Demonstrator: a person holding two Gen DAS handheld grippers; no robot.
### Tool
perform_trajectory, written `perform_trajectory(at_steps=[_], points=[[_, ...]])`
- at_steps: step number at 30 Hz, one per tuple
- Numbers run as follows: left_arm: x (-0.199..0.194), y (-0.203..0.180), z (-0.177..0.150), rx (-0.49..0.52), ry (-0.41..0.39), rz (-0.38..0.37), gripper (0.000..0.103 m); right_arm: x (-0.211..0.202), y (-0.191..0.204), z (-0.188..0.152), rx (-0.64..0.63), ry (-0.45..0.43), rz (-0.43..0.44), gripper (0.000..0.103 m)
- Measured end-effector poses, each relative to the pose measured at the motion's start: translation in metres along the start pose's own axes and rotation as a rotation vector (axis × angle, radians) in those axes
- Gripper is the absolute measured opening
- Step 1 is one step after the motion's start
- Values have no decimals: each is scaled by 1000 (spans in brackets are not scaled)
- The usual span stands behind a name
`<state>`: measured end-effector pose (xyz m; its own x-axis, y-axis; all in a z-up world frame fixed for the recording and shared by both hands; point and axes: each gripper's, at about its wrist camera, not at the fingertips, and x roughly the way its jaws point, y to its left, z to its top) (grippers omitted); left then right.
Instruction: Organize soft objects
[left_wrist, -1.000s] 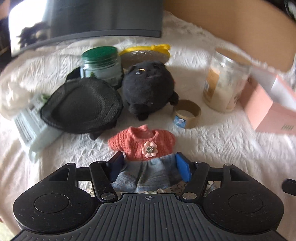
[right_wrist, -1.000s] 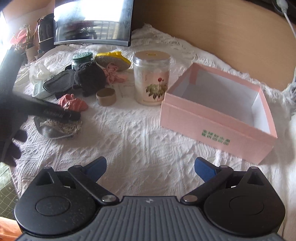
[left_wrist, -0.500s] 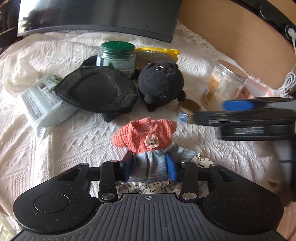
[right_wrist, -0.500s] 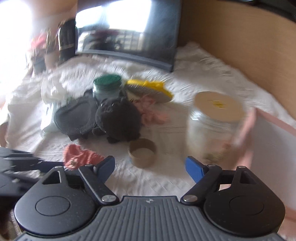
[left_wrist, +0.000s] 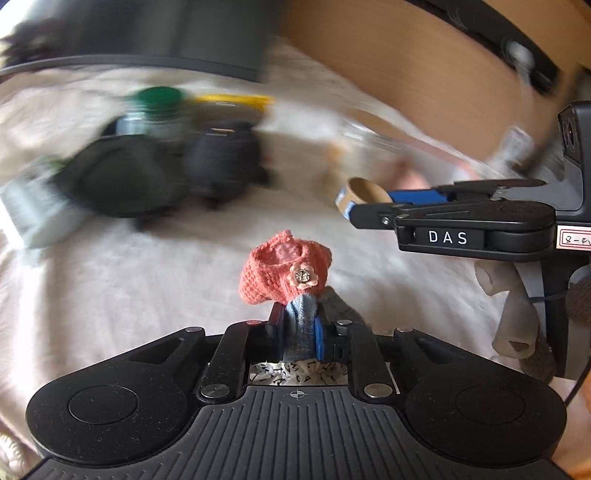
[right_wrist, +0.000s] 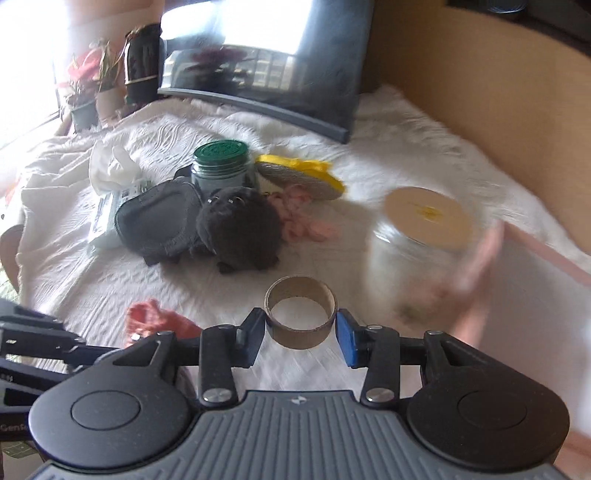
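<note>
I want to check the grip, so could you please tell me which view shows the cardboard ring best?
The right wrist view: the cardboard ring sits whole and sharp between the right hand-held gripper's pads. The left wrist view shows only part of it, behind that gripper.

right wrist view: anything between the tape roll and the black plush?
Nothing: only bare white bedspread lies between the tape roll and the black plush, seen in the right wrist view. The left wrist view is too blurred to confirm.
</note>
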<state>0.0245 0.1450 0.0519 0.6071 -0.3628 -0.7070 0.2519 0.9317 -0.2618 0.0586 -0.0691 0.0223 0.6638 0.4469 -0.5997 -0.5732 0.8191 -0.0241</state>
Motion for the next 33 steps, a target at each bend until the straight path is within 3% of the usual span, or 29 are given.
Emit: perform_trajectory(at_steps=[6,10,17,22,25,27,31,33], points=[[13,-67,0,155,105,-177,18,-79,-35,-47,63,-15,-166,42],[22,-108,10,247,121,-261,18,-126,-56,-70,79,-33,-308,42],[24,-152,74,329,-15,-313,18,-183,-88,-84,194,-96,-437,42],[34,-179,133,338,-139,-294,18,-192,-100,-84,248,-114,-478,42],[48,-193,168,310,-169,-278,18,-194,-103,-85,267,-125,-484,42],[63,-198,184,258,-154,-281,19,-191,-104,-84,274,-130,-489,42],[118,-188,190,105,-24,-358,29,-188,-110,-82,286,-131,-494,42],[145,-187,180,145,48,-270,33,-185,-110,-82,288,-127,-500,42]])
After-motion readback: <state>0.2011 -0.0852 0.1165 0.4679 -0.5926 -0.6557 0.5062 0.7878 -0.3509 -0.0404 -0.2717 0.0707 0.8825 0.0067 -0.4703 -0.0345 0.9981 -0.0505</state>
